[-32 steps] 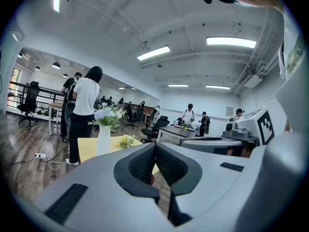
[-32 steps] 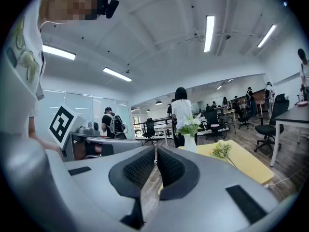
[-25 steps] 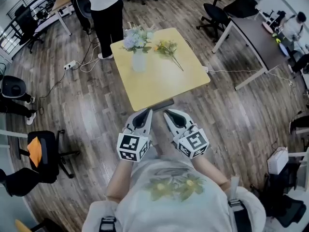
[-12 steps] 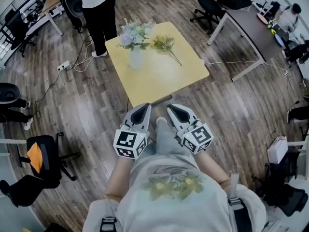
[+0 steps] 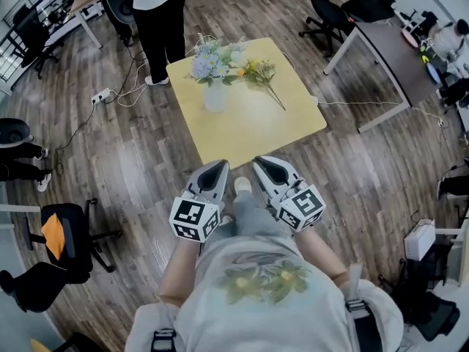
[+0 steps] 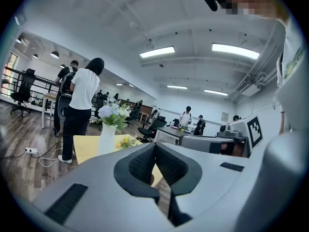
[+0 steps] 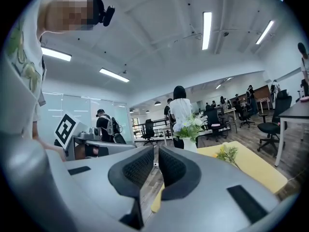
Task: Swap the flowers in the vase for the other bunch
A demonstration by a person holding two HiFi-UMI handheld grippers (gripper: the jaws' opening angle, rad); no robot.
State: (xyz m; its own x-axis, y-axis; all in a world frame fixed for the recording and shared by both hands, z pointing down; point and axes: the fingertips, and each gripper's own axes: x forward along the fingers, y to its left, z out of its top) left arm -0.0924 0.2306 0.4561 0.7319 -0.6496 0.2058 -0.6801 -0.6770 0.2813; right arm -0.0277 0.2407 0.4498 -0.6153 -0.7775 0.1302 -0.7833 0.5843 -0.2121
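Observation:
A white vase [image 5: 215,95] with pale blue and white flowers [image 5: 211,56] stands at the far side of the yellow table [image 5: 253,127]. A bunch of yellow flowers [image 5: 262,74] lies flat to the right of it. Both grippers hover side by side just short of the table's near edge. My left gripper [image 5: 220,166] and my right gripper [image 5: 261,163] are both shut and hold nothing. The left gripper view shows its jaws [image 6: 155,147] closed, with the vase [image 6: 107,138] ahead. In the right gripper view the jaws [image 7: 155,152] point at the vase [image 7: 190,144] and the yellow bunch [image 7: 227,152].
A person in a white top and black trousers [image 5: 157,13] stands at the table's far left corner. A power strip with cables [image 5: 106,96] lies on the wooden floor to the left. Office chairs [image 5: 67,229] and a grey desk [image 5: 388,50] flank the table.
The person carrying the grippers has stepped towards the table, and a foot now shows between them. Both grippers went forward with the person, and their jaws stayed closed.

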